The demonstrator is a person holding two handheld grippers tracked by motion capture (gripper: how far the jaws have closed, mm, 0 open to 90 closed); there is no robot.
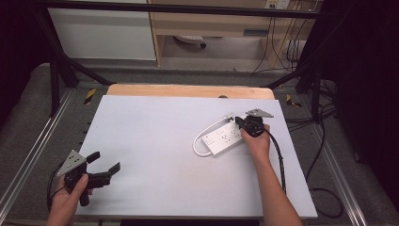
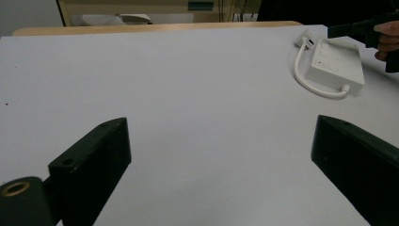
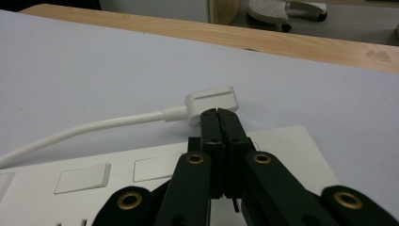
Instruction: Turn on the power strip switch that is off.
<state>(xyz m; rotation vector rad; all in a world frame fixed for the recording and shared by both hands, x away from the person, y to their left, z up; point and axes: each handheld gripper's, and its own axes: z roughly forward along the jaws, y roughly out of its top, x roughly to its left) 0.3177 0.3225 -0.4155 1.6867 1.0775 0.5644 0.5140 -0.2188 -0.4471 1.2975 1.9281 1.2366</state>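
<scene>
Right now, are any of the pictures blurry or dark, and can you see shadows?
High view: the white table is evenly lit, the room's edges fall into dark, and the power strip looks soft and grainy. Left gripper view: the near black jaws are a bit fuzzy, with little shadow on the table. Right gripper view: the plug is sharp and casts a faint shadow, while the right gripper nearest the camera blurs.

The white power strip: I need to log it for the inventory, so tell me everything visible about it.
The white power strip is a flat rectangular block, plastic by its look, lying face up at the table's right, skewed to its edges. Its top carries sockets and flat rectangular buttons. A white cable leaves its near-left end, loops round and ends in a flat white plug on the table beyond the strip's far end. The right gripper, jaws shut, hangs above that far end, tips at the plug.
</scene>
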